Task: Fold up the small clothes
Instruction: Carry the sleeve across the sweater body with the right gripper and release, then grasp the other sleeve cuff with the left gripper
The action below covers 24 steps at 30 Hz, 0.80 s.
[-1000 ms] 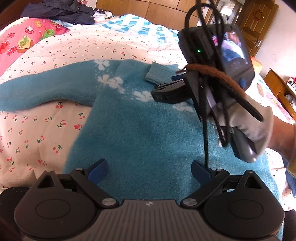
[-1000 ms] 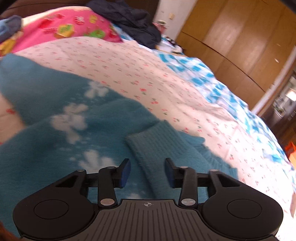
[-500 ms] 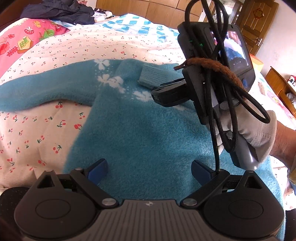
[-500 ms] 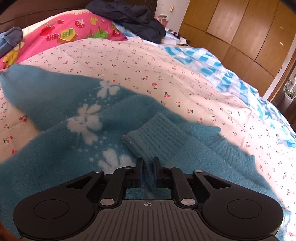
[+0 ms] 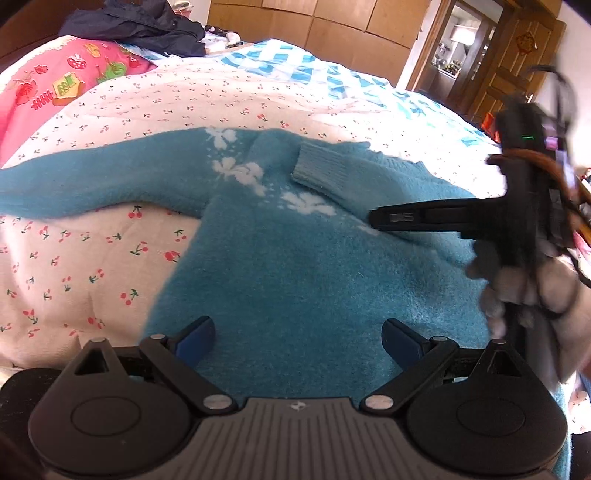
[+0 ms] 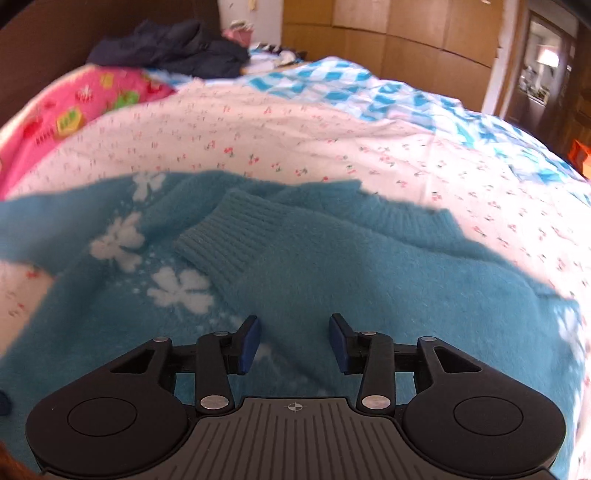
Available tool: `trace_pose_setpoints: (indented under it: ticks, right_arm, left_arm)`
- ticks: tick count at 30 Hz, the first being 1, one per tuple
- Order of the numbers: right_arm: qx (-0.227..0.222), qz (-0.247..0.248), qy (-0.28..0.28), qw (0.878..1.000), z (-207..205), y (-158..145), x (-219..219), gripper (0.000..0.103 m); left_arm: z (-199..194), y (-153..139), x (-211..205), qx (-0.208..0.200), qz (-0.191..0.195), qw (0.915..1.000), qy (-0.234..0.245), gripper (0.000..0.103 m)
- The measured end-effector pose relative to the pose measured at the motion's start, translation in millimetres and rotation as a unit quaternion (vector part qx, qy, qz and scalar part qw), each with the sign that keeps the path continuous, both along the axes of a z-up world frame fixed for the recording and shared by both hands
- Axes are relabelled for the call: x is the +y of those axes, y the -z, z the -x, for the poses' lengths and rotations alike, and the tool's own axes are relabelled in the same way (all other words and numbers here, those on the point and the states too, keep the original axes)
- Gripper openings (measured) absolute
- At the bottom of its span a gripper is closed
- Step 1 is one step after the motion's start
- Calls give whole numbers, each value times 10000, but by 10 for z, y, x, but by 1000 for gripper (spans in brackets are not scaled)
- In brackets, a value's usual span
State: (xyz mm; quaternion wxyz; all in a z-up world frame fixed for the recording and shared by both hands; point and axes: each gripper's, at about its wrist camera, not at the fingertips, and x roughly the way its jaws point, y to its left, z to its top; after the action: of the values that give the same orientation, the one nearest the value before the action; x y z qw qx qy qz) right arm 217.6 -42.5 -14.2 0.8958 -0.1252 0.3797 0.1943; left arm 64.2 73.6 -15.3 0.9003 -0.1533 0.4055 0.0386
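A small teal fleece sweater (image 5: pixel 295 266) with white flowers lies flat on the cherry-print bedspread (image 5: pixel 92 266). Its right sleeve is folded across the chest, with the ribbed cuff (image 5: pixel 325 173) lying near the collar; the same cuff (image 6: pixel 229 236) shows in the right wrist view. The left sleeve (image 5: pixel 92 184) stretches out to the left. My left gripper (image 5: pixel 297 338) is open over the sweater's lower body. My right gripper (image 6: pixel 293 341) is open and empty, just above the folded sleeve (image 6: pixel 332 280). It shows from the side in the left wrist view (image 5: pixel 376 219).
A pink printed quilt (image 5: pixel 62 85) and a pile of dark clothes (image 5: pixel 140 26) lie at the far left of the bed. A blue checked cover (image 5: pixel 321 70) lies beyond. Wooden wardrobes (image 6: pixel 406 33) and a door (image 5: pixel 517 55) stand behind.
My right gripper closed on the folded sleeve half a second ago, then opened, let it go and drew back to the right. The cuff now rests on the chest. The left gripper stayed open.
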Motion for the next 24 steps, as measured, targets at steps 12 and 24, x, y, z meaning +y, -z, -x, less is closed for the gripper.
trace_pose_setpoints:
  ticks: [12, 24]
  right_arm:
    - [-19, -662, 433, 9969, 510, -70, -266, 52]
    - [-18, -377, 477, 9981, 848, 238, -155, 82]
  left_arm:
    - [236, -329, 327, -590, -177, 9965, -562, 101]
    - [542, -265, 1657, -650, -346, 9722, -2225, 101]
